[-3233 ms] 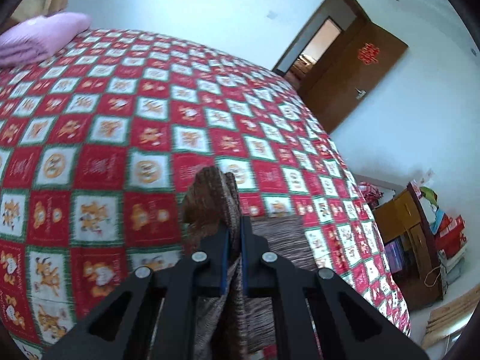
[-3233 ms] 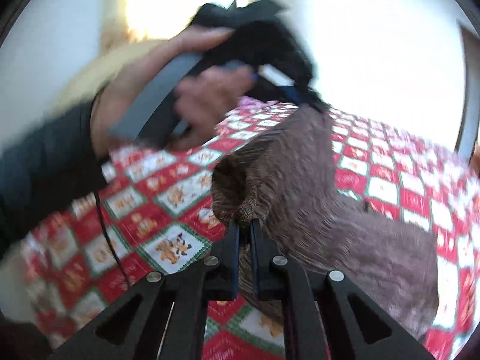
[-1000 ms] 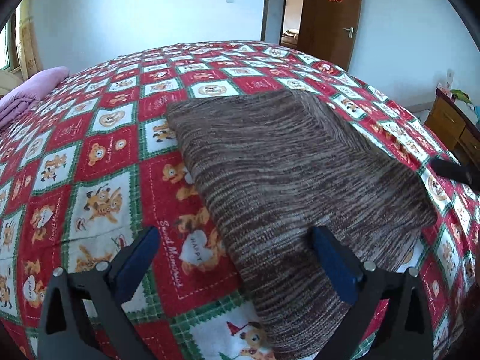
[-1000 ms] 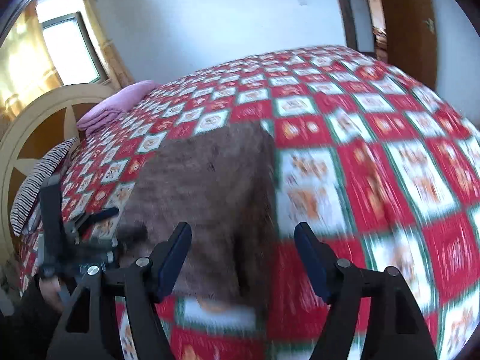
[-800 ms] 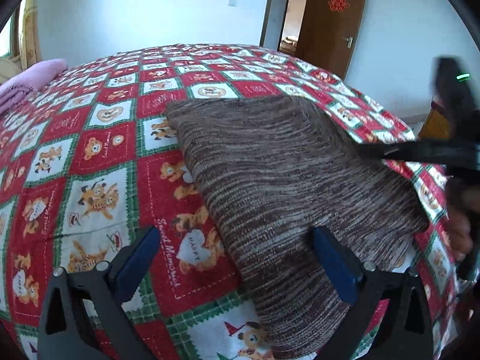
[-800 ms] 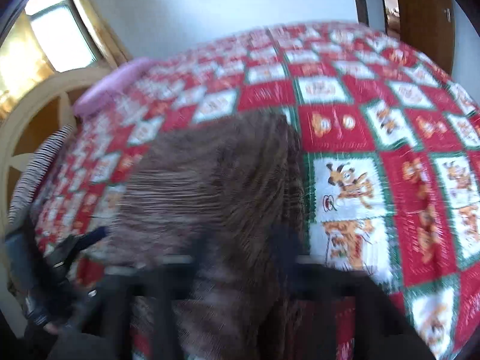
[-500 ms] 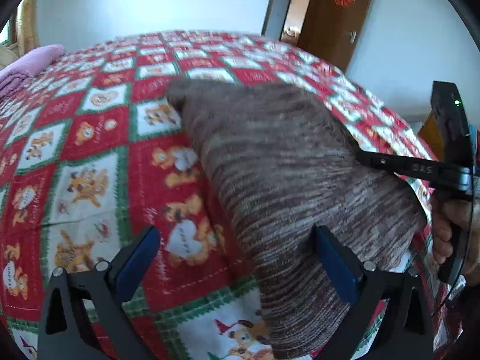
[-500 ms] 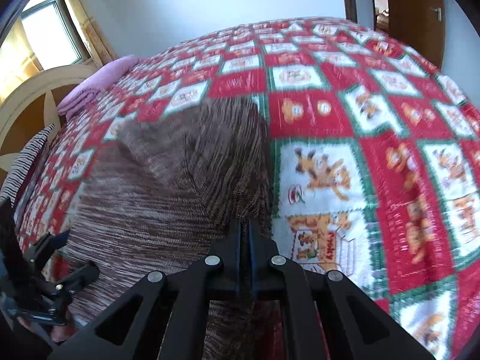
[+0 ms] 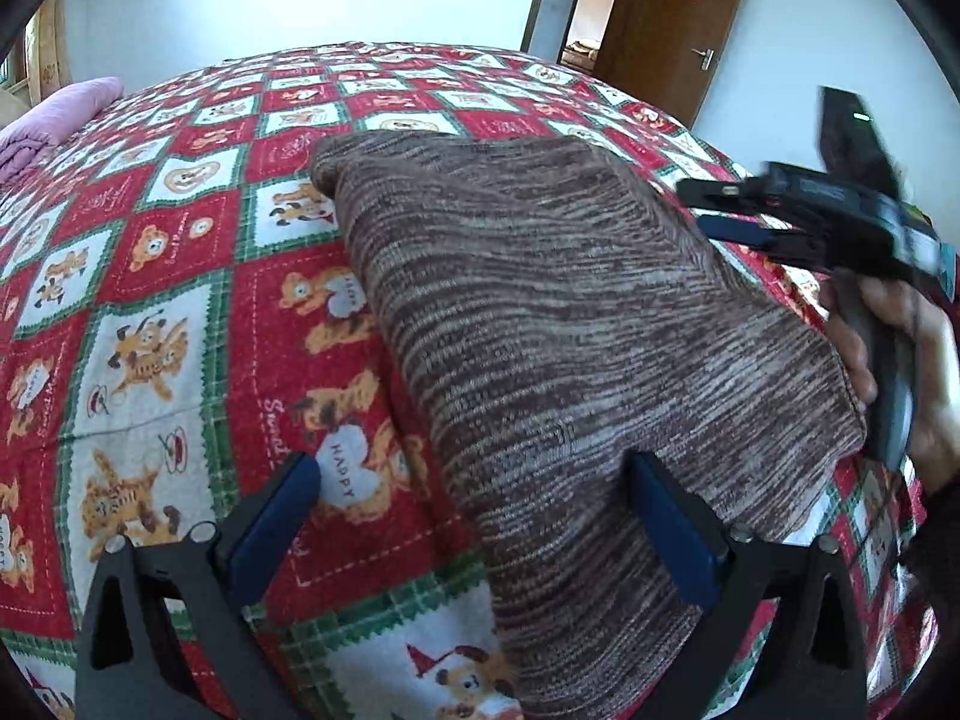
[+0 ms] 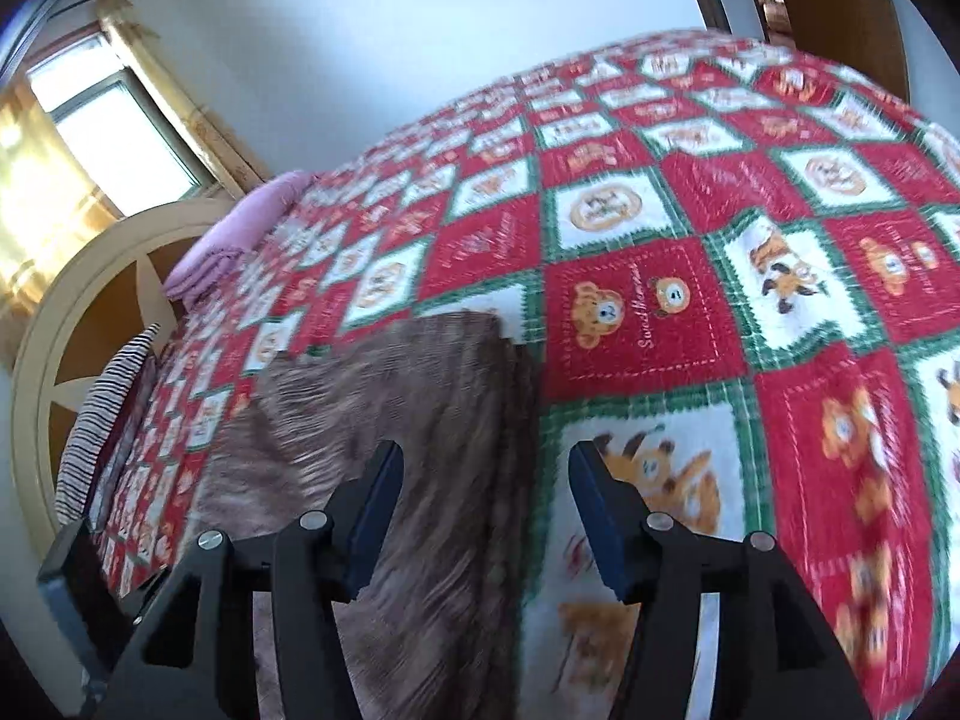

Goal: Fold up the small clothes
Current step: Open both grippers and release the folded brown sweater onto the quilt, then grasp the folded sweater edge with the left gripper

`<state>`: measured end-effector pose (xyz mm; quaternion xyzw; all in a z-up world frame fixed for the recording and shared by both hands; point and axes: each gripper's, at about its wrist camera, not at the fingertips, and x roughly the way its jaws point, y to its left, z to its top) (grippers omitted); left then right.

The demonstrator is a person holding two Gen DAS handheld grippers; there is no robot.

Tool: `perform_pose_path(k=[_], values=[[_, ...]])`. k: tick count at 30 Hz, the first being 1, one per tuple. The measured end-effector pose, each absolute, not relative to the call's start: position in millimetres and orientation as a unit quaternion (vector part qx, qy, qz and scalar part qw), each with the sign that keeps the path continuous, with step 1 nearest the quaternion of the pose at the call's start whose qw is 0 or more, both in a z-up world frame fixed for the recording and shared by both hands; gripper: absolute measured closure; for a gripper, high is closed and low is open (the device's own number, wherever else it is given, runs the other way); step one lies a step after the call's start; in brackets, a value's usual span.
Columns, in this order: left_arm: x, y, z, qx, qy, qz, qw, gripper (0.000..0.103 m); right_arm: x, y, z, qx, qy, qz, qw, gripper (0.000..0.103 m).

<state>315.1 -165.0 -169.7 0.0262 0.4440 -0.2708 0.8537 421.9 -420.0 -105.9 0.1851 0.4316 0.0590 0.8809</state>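
Two claws, both spread and gripping nothing: left claw straddles the near end of the brown knit garment, long axis toward 12 o'clock on the bed; right claw hovers at its 3 o'clock edge.

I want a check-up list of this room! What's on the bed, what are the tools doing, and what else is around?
Surface: bed with a red, white and green cartoon quilt.
Job's things: one brown knit garment, folded, lying flat on the quilt.
Clutter: pink folded blanket and striped pillow near the headboard.
Grippers: left tool open, its fingers either side of the garment's near edge; right tool open, over the garment's right edge; neither grips anything.
Cables: nothing seen.
Surroundings: brown door with a red ornament, window with curtains, round-topped headboard.
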Motion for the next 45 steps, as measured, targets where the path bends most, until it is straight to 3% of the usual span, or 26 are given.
perform_pose_path(k=[9,13,19,25,26,29,37,38,39,40,45], values=[[318,-166,-172,0.023,0.444,-0.278,0.851,0.0,452,-419,-121,0.208,0.427,0.129,0.87,0.046],[319,-166,-172,0.021,0.444,-0.279,0.851,0.0,465,-415,-126,0.221,0.431,0.151,0.862,0.057],[320,-166,-172,0.02,0.445,-0.28,0.851,0.0,467,-414,-133,0.241,0.425,0.162,0.857,0.058],[320,-167,-171,0.018,0.444,-0.283,0.85,0.0,463,-420,-136,0.257,0.42,0.162,0.855,0.069],[320,-166,-171,0.016,0.442,-0.288,0.849,0.004,462,-420,-137,0.26,0.419,0.166,0.854,0.076],[315,-166,-168,0.009,0.432,-0.315,0.845,0.022,454,-420,-137,0.266,0.415,0.166,0.854,0.081],[319,-168,-168,0.001,0.435,-0.324,0.84,0.025,455,-419,-139,0.268,0.411,0.156,0.858,0.082],[318,-168,-167,0.003,0.434,-0.325,0.84,0.028,454,-420,-139,0.27,0.409,0.157,0.858,0.082],[316,-169,-166,0.004,0.43,-0.33,0.84,0.042,454,-420,-138,0.271,0.407,0.159,0.858,0.082],[312,-169,-165,0.001,0.427,-0.34,0.838,0.048,452,-419,-137,0.269,0.401,0.161,0.861,0.082],[305,-176,-161,0.024,0.416,-0.332,0.846,0.053,445,-417,-132,0.261,0.384,0.177,0.868,0.082]])
